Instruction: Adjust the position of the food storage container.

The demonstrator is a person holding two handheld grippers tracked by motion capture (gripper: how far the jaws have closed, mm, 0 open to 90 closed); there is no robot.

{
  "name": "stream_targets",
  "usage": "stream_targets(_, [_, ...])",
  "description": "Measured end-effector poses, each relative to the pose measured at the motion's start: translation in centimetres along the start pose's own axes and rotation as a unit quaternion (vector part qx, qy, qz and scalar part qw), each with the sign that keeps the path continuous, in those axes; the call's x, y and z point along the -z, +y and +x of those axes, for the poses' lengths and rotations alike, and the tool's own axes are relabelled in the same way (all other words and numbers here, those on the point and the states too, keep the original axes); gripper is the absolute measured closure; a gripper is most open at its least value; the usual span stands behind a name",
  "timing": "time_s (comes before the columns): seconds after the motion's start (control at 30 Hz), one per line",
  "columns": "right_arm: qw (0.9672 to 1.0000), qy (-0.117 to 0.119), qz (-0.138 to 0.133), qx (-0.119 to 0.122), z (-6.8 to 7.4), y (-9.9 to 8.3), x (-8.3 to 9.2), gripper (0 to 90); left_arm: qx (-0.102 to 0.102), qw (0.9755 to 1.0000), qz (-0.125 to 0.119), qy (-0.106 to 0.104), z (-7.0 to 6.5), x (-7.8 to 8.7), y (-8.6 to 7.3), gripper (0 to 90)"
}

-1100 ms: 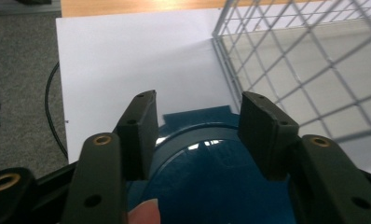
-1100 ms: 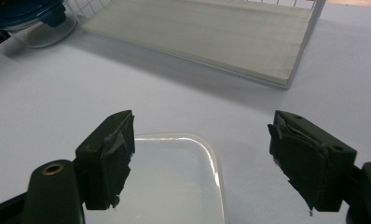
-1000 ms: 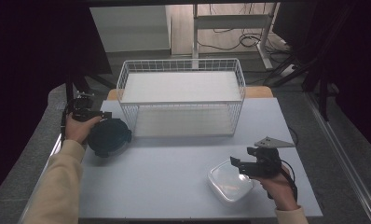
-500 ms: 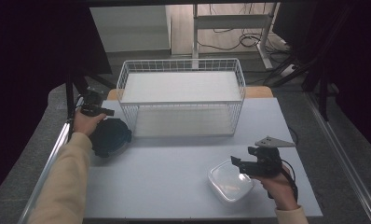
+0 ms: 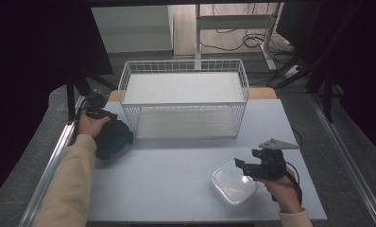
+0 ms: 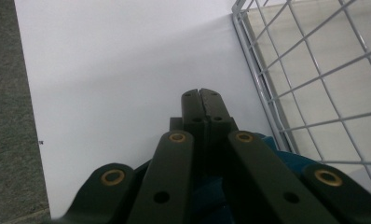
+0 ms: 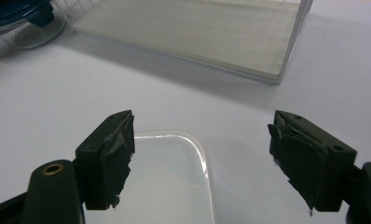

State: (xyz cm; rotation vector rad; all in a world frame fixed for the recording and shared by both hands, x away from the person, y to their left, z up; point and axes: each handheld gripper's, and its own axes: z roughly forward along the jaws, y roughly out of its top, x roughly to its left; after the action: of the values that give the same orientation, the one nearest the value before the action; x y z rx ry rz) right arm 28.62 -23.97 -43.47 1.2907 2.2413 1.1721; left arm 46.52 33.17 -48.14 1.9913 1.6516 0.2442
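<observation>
A lab-like recording room: dark curtains (image 5: 30,61) hang around a plain white desk (image 5: 176,179), loose cables (image 5: 243,42) trail over the floor, and a metal frame (image 5: 233,19) stands behind.

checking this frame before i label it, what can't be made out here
- Whether the shut left gripper pinches any part of the blue-lidded container: in the left gripper view the jaws hide the container below them, and in the high view the hand covers it.
- What the blue-lidded container holds: in the right gripper view the frame's corner cuts it off.
- Whether the clear container holds anything: the open right gripper view cuts off its near part.
</observation>
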Motion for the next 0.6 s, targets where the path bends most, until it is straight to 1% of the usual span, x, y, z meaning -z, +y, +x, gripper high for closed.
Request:
stream_targets(0.07, [1.0000,0.001,-0.001,0.001,0.0,0.0,0.0,21.7,0.000,1.0000,0.001,-0.001,0.0,0.0,0.0,90.0])
stream_targets(0.1, [1.0000,0.001,-0.002,0.001,0.1,0.0,0.0,21.7,-0.008,0.9999,0.008,-0.004,-0.1,0.2,-0.2,90.0])
stream_targets(0.23, [1.0000,0.000,0.000,-0.001,0.0,0.0,0.1,21.7,-0.023,0.9997,0.011,-0.001,-0.7,0.5,-0.8,90.0])
stream_targets(0.3, [1.0000,-0.002,0.000,-0.001,-0.1,-0.1,0.1,21.7,-0.027,0.9995,0.012,-0.012,-0.9,0.7,-1.3,90.0])
stream_targets(0.33, [1.0000,-0.003,0.000,-0.001,-0.1,-0.1,0.1,21.7,-0.027,0.9995,0.012,-0.012,-0.9,0.7,-1.3,90.0])
stream_targets(0.37, [1.0000,-0.003,0.000,-0.002,-0.1,0.0,0.1,21.7,-0.028,0.9992,0.013,-0.027,-1.1,0.9,-2.0,90.0])
stream_targets(0.43, [1.0000,-0.002,0.000,-0.003,0.0,0.0,0.1,21.7,-0.036,0.9986,0.015,-0.034,-1.5,1.3,-2.7,90.0])
stream_targets(0.47, [1.0000,-0.002,0.000,-0.003,0.0,0.0,0.1,21.7,-0.036,0.9986,0.015,-0.034,-1.5,1.3,-2.7,90.0])
stream_targets(0.5, [1.0000,-0.002,0.001,-0.001,0.1,0.0,0.0,21.7,-0.042,0.9983,0.015,-0.036,-2.1,1.6,-3.4,90.0])
stream_targets(0.53, [1.0000,-0.002,0.002,-0.001,0.1,0.0,0.0,21.7,-0.042,0.9984,0.013,-0.037,-2.4,1.7,-3.8,90.0])
stream_targets(0.57, [1.0000,-0.002,0.003,-0.002,0.1,0.0,0.0,21.7,-0.050,0.9978,0.018,-0.039,-2.6,2.0,-4.1,90.0])
stream_targets(0.6, [1.0000,-0.002,0.003,-0.002,0.2,-0.1,-0.1,21.7,-0.053,0.9976,0.018,-0.040,-2.8,2.1,-4.5,90.0])
